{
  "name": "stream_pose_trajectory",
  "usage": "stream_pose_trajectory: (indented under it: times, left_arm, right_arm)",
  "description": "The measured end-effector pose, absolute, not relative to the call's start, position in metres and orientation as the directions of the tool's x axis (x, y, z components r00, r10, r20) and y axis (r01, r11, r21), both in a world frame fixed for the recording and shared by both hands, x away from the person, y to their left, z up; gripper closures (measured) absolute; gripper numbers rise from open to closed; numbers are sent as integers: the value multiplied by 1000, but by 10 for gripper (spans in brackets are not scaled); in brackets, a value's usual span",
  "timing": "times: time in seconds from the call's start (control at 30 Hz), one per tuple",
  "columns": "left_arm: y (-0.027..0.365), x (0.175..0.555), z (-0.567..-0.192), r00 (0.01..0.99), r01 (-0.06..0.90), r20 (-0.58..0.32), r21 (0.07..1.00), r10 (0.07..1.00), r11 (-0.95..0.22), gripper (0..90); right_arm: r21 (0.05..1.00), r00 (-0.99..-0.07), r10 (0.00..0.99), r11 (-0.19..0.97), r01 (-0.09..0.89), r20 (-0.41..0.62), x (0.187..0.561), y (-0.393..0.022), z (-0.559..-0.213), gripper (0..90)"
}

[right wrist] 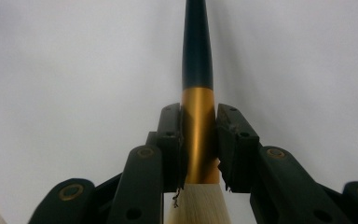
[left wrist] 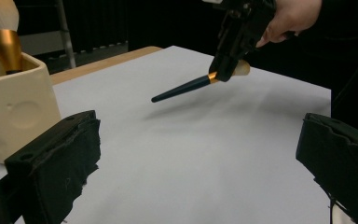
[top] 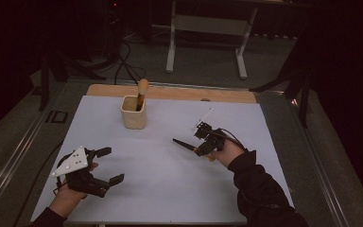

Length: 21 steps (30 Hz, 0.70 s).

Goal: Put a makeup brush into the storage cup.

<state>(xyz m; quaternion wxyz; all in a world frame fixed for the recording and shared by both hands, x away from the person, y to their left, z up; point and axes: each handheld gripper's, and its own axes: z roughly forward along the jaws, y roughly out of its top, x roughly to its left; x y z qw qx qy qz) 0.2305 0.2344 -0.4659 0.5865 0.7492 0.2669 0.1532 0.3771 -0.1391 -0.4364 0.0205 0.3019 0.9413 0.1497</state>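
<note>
Nearest the camera, the left gripper [top: 105,171] rests low over the white table [top: 170,189], jaws wide apart and empty. Farther in, the right gripper [top: 203,150] clamps a makeup brush [left wrist: 186,87] by its gold ferrule, lifted clear of the surface. Beyond stands a cream cup [top: 133,113] holding a second brush [top: 142,90].

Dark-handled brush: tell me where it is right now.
The dark-handled brush is clamped by its gold ferrule in the right tool, right of centre above the white mat, handle pointing toward the cream cup.
</note>
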Motion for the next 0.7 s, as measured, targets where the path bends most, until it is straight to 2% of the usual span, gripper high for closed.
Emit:
stream_pose_trajectory:
  times: [0.5,0.7]
  left_arm:
    - [231,233,-462,831,214,-86,961,550,-174,4]
    - [227,236,-458,837,196,-54,959,545,-206,4]
  right_arm:
    - [302,-865,496,816,493,73,371,-130,-408,719]
    - [316,-875,477,819,478,85,368,-129,-400,719]
